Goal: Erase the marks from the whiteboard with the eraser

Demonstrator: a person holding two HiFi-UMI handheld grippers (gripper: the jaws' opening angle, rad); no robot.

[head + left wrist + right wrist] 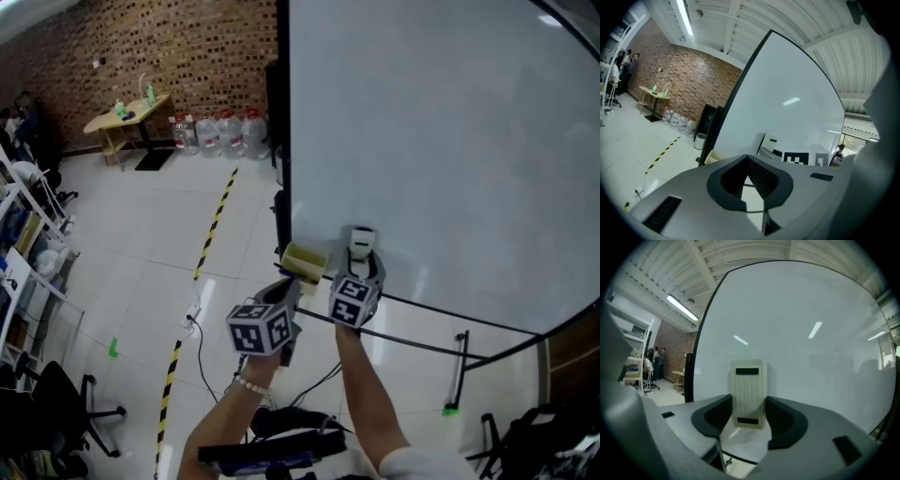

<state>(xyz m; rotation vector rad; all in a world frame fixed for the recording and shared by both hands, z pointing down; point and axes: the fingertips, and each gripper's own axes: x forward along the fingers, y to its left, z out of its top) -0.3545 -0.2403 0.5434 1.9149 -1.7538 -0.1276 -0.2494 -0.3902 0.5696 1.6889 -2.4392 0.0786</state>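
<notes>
At whiteboard (441, 141): 1 eraser (749, 390) in R gripper (749, 405); L gripper (746, 161) closed.

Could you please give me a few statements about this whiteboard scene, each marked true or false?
1. The right claw holds the eraser. True.
2. The eraser sits at the top edge of the board. False: in the head view it is near the board's lower left corner.
3. The left claw grips a marker. False: its jaws are together with nothing between them.
4. Water jugs stand by the brick wall. True.
</notes>
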